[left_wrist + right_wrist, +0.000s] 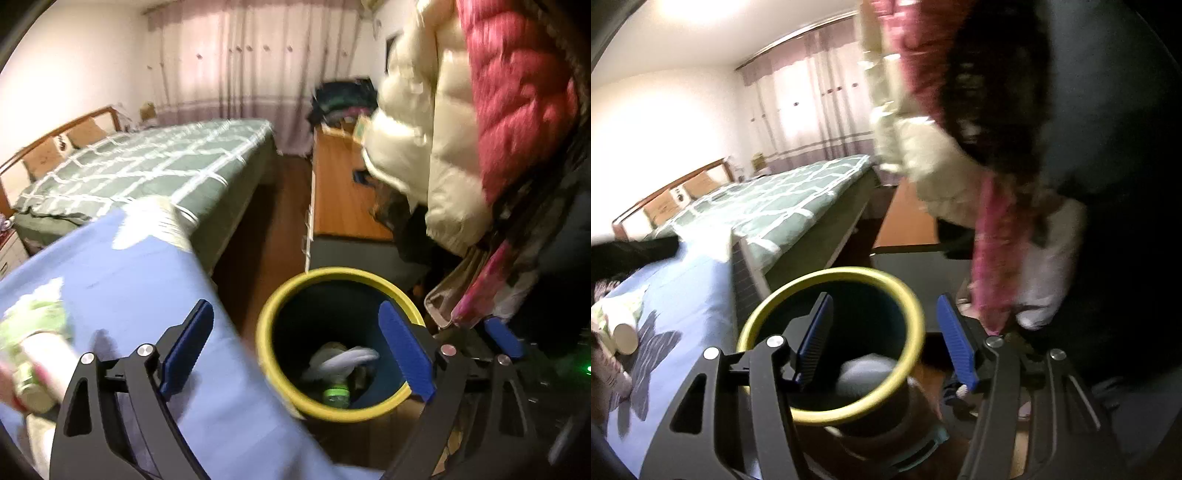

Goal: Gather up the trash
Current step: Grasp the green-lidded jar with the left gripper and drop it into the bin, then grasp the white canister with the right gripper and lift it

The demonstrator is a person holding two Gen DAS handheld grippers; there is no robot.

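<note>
A dark trash bin with a yellow rim point(269, 306) stands on the floor beside a blue-sheeted surface. Inside lie a green-capped bottle point(336, 394) and crumpled white paper point(347, 360). My left gripper point(295, 350) is open and empty above the bin's near side. My right gripper point(884, 338) is open and empty right over the bin's rim point(757, 314); a pale crumpled wad point(866, 373) shows in the bin. A paper cup point(624, 334) and green-white wrappers point(617, 306) lie on the blue sheet; they also show blurred in the left wrist view point(33, 339).
A bed with a green checked cover point(147, 162) lies behind. A wooden desk point(340, 192) stands at the right. Cream and pink jackets point(480, 122) hang close over the bin's right side. A dark garment point(631, 254) lies on the blue sheet point(122, 280).
</note>
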